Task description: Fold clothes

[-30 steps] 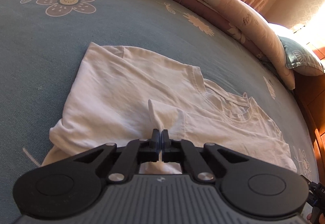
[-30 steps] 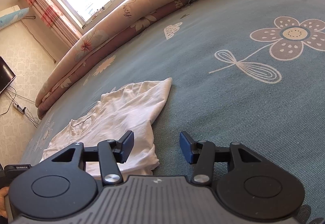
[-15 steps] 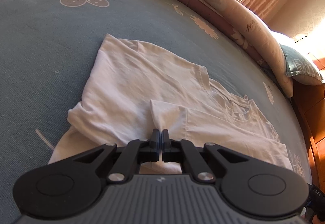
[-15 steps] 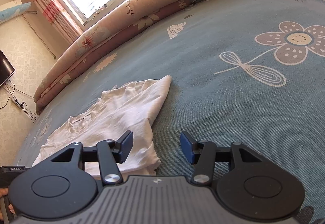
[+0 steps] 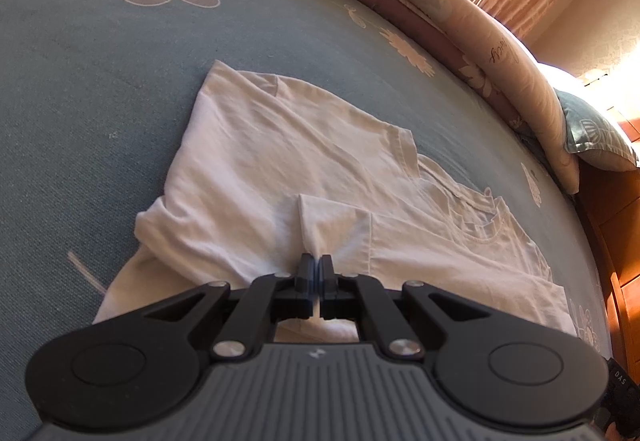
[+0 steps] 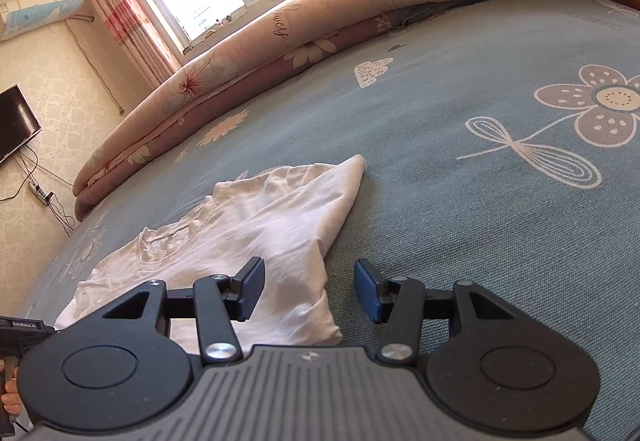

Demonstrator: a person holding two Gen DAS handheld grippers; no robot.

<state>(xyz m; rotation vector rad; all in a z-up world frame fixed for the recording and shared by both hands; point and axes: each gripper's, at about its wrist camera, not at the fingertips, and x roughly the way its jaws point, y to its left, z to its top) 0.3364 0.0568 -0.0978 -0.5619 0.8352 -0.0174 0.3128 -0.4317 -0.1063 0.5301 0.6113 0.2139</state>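
Sleeve (image 5: 334,225) of white T-shirt (image 5: 280,161) carried further over shirt body since a second ago; shirt lies partly folded on blue flowered bed (image 5: 100,61). Left gripper (image 5: 316,267) fingers pinched tight on sleeve. Right gripper (image 6: 310,287) fingers spread wide, holding nothing, hovering over shirt's edge. Rolled quilt (image 6: 280,41) beyond.
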